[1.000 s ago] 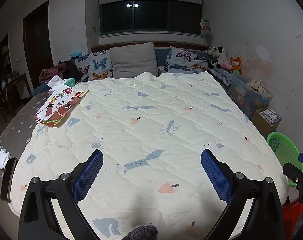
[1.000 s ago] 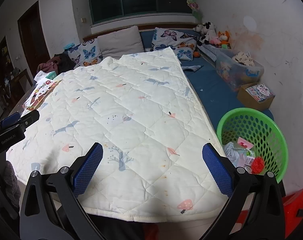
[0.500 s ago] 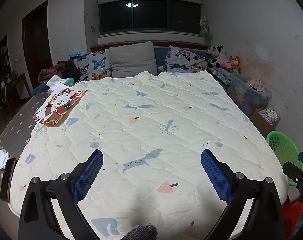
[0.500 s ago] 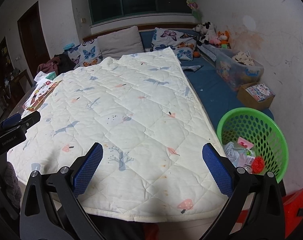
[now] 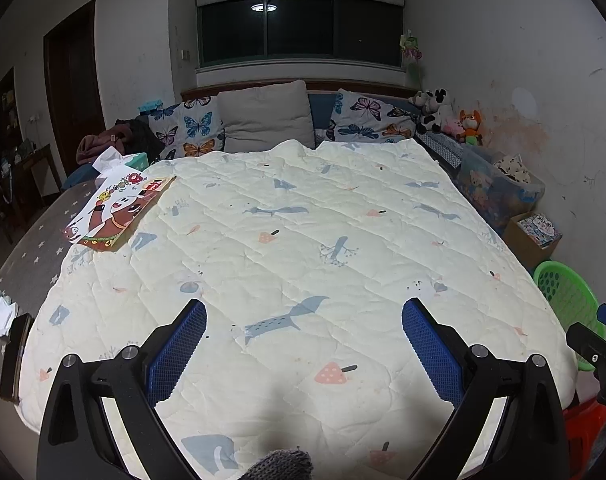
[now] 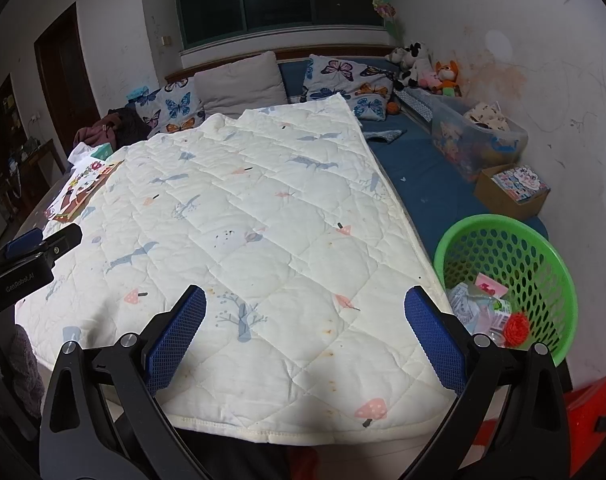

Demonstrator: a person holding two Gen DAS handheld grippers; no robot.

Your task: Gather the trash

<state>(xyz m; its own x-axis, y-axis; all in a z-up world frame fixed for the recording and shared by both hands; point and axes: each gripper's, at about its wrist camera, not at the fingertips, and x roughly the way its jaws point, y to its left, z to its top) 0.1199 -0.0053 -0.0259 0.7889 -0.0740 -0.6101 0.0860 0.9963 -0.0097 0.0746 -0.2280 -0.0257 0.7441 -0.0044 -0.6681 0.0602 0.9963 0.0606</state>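
Both grippers stand wide apart with nothing between their blue pads: the left gripper [image 5: 303, 338] hovers over the near end of the cream quilt [image 5: 287, 248], and the right gripper [image 6: 305, 332] hangs over the quilt's near right corner, touching nothing. Collected trash [image 6: 483, 312], crumpled wrappers and a red ball-like scrap, lies in the green basket [image 6: 543, 252] on the blue sheet just beside the quilt's right edge; the right finger hides part of that heap. A crumpled white scrap [image 5: 3, 314] sits on the grey starred cover at the far left, near a dark flat object [image 5: 15, 356] whose kind I cannot make out. A cartoon picture book [image 5: 119, 210] rests on the quilt's left edge, with a tissue box [image 5: 133, 160] behind it. The basket shows only partly in the left view, cut off behind the quilt's edge.
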